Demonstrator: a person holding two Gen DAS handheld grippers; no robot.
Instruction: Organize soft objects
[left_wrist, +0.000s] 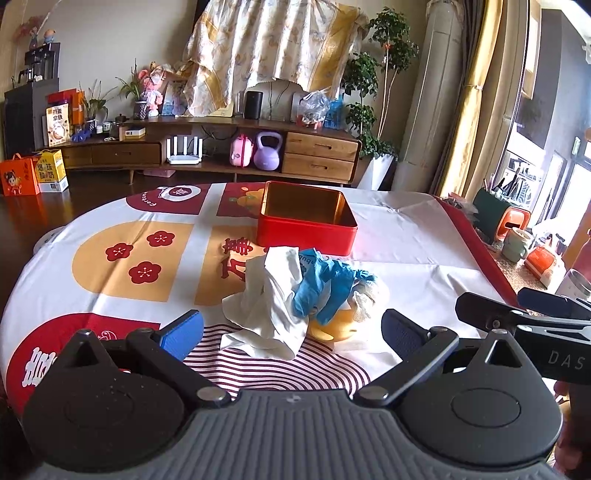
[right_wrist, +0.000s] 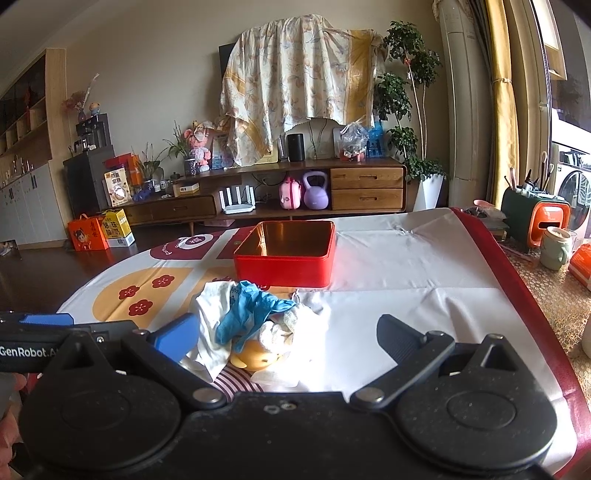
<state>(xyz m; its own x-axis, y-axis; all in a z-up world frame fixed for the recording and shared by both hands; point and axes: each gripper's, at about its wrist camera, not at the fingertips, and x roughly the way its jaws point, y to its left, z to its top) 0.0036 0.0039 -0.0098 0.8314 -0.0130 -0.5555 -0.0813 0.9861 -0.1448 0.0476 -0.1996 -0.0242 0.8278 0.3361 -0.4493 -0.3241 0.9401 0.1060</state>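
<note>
A pile of soft things lies on the table: a white cloth (left_wrist: 267, 306), a blue glove (left_wrist: 325, 284), a pale knit piece (left_wrist: 364, 299) and a yellow soft toy (left_wrist: 330, 328) half under them. The pile also shows in the right wrist view, with the cloth (right_wrist: 212, 317), the glove (right_wrist: 251, 314) and the toy (right_wrist: 256, 356). An empty red tin box (left_wrist: 306, 221) (right_wrist: 286, 254) stands open behind the pile. My left gripper (left_wrist: 291, 332) is open, just short of the pile. My right gripper (right_wrist: 286, 338) is open, close over the pile's near edge.
The table wears a white, red and orange printed cloth (left_wrist: 140, 258). To the right a side counter holds a green mug (right_wrist: 554, 247), an orange holder (right_wrist: 550, 221) and a steel cup (left_wrist: 576, 284). A TV cabinet (right_wrist: 295, 192) stands far behind.
</note>
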